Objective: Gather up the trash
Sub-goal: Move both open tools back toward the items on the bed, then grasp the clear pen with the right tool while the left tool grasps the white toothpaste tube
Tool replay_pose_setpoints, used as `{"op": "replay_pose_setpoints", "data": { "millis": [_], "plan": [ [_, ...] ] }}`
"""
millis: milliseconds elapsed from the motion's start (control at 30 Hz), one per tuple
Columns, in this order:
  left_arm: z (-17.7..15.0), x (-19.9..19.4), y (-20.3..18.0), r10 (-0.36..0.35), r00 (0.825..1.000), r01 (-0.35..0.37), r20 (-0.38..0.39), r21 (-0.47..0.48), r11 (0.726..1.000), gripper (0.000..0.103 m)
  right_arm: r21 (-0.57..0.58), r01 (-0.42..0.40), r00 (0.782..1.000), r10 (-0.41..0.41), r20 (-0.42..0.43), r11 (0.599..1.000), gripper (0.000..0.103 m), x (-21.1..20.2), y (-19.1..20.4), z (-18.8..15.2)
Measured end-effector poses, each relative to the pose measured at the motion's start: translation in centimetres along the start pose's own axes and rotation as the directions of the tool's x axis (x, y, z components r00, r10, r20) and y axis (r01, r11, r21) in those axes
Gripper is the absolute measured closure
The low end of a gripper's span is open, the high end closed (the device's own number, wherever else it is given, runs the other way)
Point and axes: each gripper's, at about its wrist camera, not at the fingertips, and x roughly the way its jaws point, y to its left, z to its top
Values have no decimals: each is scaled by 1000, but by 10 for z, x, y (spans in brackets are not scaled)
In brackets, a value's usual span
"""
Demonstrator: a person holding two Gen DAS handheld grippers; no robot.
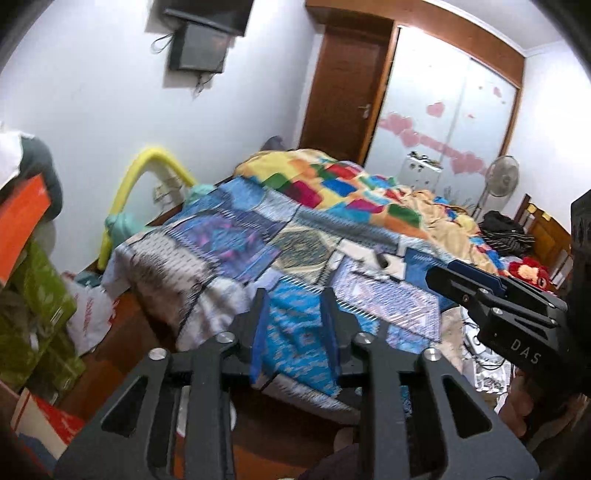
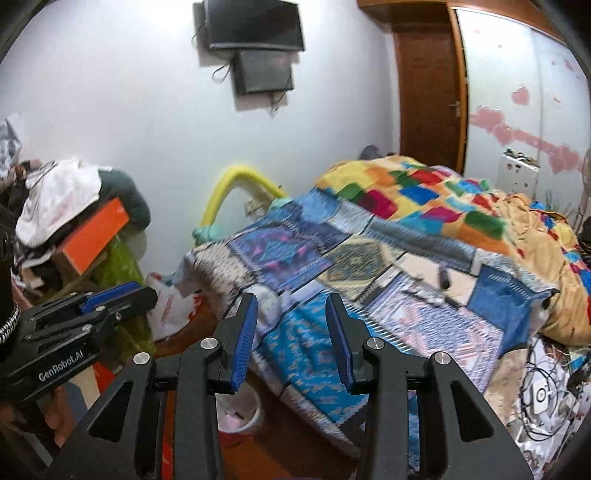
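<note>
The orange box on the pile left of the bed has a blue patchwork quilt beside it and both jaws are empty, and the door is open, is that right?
Not quite: the door is closed, as the left wrist view shows. The orange box, the blue patchwork quilt and the empty jaws of both grippers are as you say.

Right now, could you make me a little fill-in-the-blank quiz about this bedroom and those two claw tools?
1. Both grippers, left and right, have their jaws open and hold ____.
2. The door beside the wardrobe is ____.
3. The foam tube arching at the bedside is coloured ____.
4. Two dark screens are mounted on the ____.

Missing words: nothing; closed; yellow; wall.
</note>
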Motion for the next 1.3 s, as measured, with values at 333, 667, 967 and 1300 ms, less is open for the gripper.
{"op": "replay_pose_setpoints", "data": {
  "millis": [333,667,967,1300],
  "plan": [
    [22,51,-65,-76,997,77,-23,55,996,46,47,119,991,-121,58,992,38,-20,-68,8],
    [34,140,-105,-124,986,133,-115,77,988,32,35,241,969,-243,42,970,34,-1,-131,5],
    [32,238,-133,-158,961,190,-227,126,974,32,89,301,953,-297,-56,950,34,44,-196,-10],
    [3,367,-151,-111,924,200,-365,215,956,32,127,304,944,-280,-174,944,34,105,-251,-28]
  ]
}}
